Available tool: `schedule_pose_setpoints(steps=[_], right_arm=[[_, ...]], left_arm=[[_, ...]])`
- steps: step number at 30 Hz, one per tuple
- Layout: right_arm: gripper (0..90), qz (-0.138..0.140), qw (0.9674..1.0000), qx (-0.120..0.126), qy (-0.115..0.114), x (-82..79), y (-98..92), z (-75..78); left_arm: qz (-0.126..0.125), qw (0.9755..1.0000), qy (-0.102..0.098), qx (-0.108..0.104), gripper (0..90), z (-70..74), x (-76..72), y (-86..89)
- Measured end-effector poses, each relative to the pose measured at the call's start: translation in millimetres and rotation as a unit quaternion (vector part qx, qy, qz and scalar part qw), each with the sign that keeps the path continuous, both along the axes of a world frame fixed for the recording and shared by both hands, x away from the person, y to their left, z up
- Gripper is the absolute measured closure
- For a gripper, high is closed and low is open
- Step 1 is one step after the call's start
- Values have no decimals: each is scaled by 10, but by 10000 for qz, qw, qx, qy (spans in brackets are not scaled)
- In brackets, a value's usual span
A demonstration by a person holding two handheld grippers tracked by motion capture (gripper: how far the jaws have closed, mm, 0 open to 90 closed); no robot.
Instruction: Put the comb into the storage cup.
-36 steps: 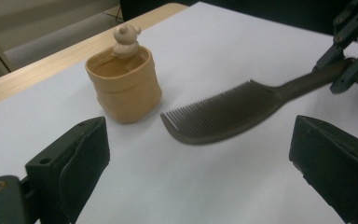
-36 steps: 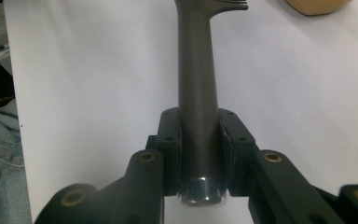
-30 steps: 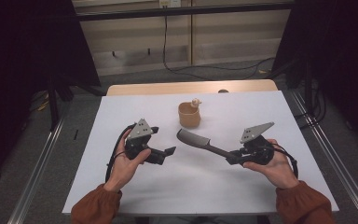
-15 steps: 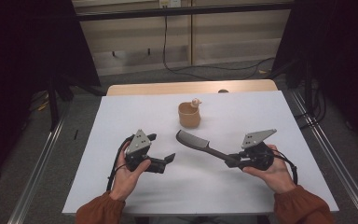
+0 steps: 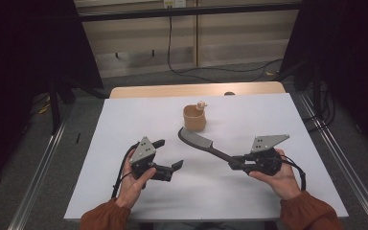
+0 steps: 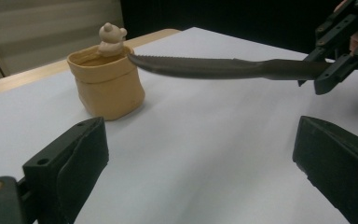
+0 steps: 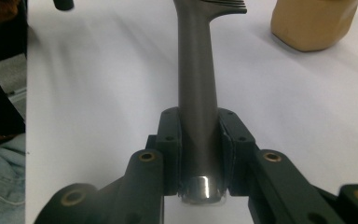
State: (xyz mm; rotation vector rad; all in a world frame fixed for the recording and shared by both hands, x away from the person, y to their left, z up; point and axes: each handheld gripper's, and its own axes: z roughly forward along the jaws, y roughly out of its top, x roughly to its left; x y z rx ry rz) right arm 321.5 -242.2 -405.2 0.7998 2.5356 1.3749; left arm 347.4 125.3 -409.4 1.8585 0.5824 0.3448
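Note:
A dark grey knife (image 5: 199,140) with a serrated blade hangs over the white table (image 5: 249,120), its tip close to a tan cup (image 5: 194,120). A small pale bear figure (image 5: 201,105) perches on the cup's rim. My right gripper (image 5: 235,164) is shut on the knife's handle (image 7: 196,79), which sits squarely in the right gripper (image 7: 199,140). My left gripper (image 5: 169,154) is open and holds nothing, left of the knife. From the left gripper (image 6: 203,140), the cup (image 6: 107,86) stands ahead at the left and the blade (image 6: 214,68) crosses above the table.
The white sheet covers a wooden table whose far edge (image 5: 196,90) shows behind the cup. Metal floor rails (image 5: 38,172) run along both sides. A black cable (image 5: 172,52) hangs at the back wall. A person's orange sleeves (image 5: 105,218) enter at the near edge.
Both hands have drawn a little toward the near edge. The left gripper stays open and the knife stays in the right gripper, its blade still near the cup.

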Motion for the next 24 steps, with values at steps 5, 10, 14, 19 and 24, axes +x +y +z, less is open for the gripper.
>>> schedule_pose_setpoints(steps=[5, 10, 14, 19, 24], right_arm=[[727, -83, 9996, 278, -43, -14, -20, 18], [727, -207, 9987, 444, -135, -33, -27, 38], [727, -190, 9979, 592, -190, -55, -10, 40], [727, -224, 9963, 776, -298, -86, 5, 54], [727, -247, 9940, 979, -420, -99, -16, 107]], left_arm=[[-30, 9999, 104, 7, 57, -20, -3, -24], [21, 9998, 104, -159, 54, -6, -13, -32], [11, 9996, 124, -259, 54, 4, -23, -68], [-307, 9989, 95, -338, 53, 20, -64, -133], [-555, 9975, 69, -435, 38, 38, -110, -224]])
